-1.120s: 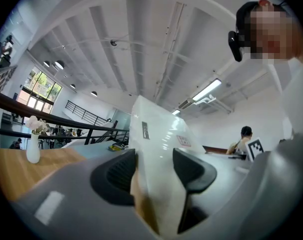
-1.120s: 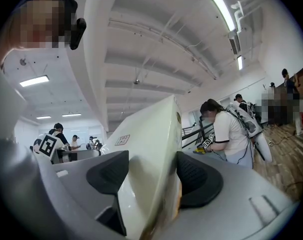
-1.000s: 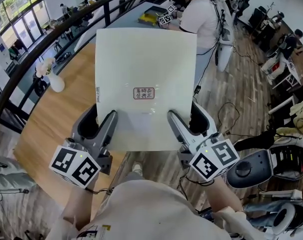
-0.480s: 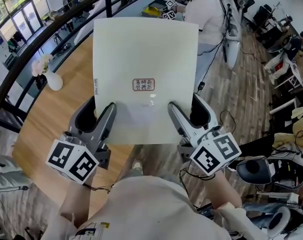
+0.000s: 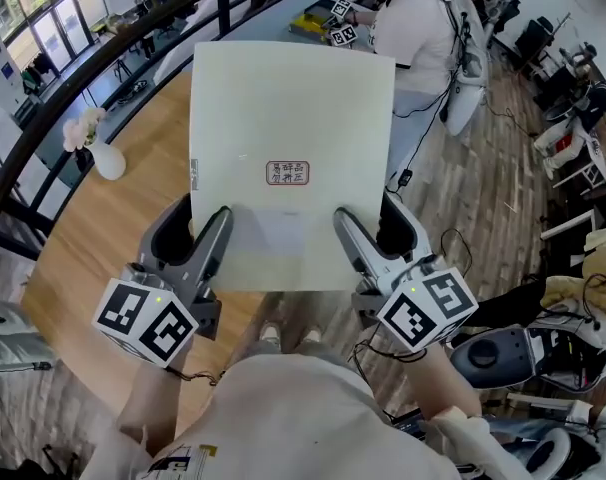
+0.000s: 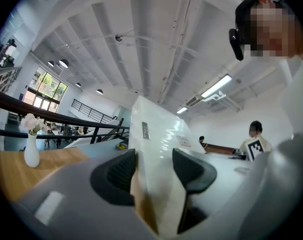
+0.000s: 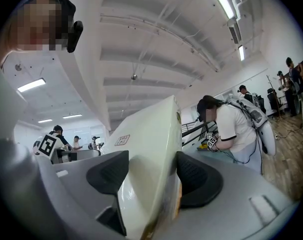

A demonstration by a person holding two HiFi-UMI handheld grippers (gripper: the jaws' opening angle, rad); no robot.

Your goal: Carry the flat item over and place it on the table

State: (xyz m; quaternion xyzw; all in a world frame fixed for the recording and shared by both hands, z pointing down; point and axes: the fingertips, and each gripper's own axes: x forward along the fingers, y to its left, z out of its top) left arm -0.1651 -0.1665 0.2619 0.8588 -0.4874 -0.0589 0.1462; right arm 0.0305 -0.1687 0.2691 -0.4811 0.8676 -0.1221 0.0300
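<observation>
Barely shifted since a moment ago, the flat cream box (image 5: 291, 138) juts forward from the left claw (image 5: 217, 233) and right claw (image 5: 345, 233). Both are clamped on its near edge, above the rim of the wooden worktop (image 5: 123, 218). It is probably light, stiff and glossy, so wide-set edge grips suit.

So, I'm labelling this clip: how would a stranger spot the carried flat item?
By the light wooden table, find the left gripper and right gripper, both shut on one thing. It is a cream square panel, alone in bearing a red-framed stamp at its centre.
</observation>
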